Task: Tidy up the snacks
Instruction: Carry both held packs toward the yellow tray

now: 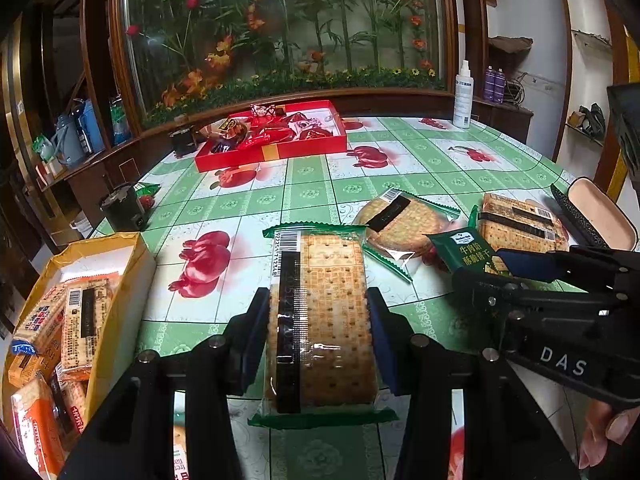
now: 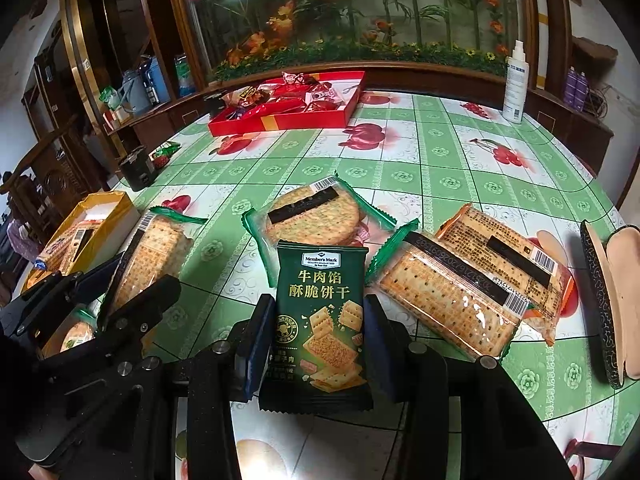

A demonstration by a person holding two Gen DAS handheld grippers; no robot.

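1. Two packets are in hand at once. The left gripper (image 1: 318,316) has its jaws closed on the sides of a clear-wrapped cracker packet (image 1: 322,312) with green crimped ends. The right gripper (image 2: 316,332) is clamped on a dark green biscuit pouch (image 2: 320,320), held upright between the pads.
2. The step looks like carrying each packet to a container. The yellow box (image 1: 136,256) at the table's left edge already holds several cracker packs, so it seems the likely home for the clear packet.
3. To do it well, keep the squeeze light: crackers crush easily, and the slick film could slide if the wrist tips sharply. Lower the packet flat onto the stack rather than dropping it on edge.
4. Move one hand at a time. The two grippers sit near each other, and crossing paths over the loose snacks risks a knock.
5. Left on the table are a round cracker packet (image 2: 316,208), another square cracker packet (image 2: 448,312) and an orange-trimmed pack (image 2: 516,256) partly under it.
6. The table wears a glossy green-and-white checked cloth (image 1: 400,160) printed with red fruit. Packets should slide on it readily.
7. Farther back stands a red tray (image 1: 272,148) of red-wrapped sweets, and a white spray bottle (image 1: 463,96) stands near the far edge. An open glasses case (image 2: 612,304) lies at the right.
8. Behind the table, a glass-fronted display of artificial flowers (image 1: 280,20) fills a dark wooden frame, with shelves to either side.
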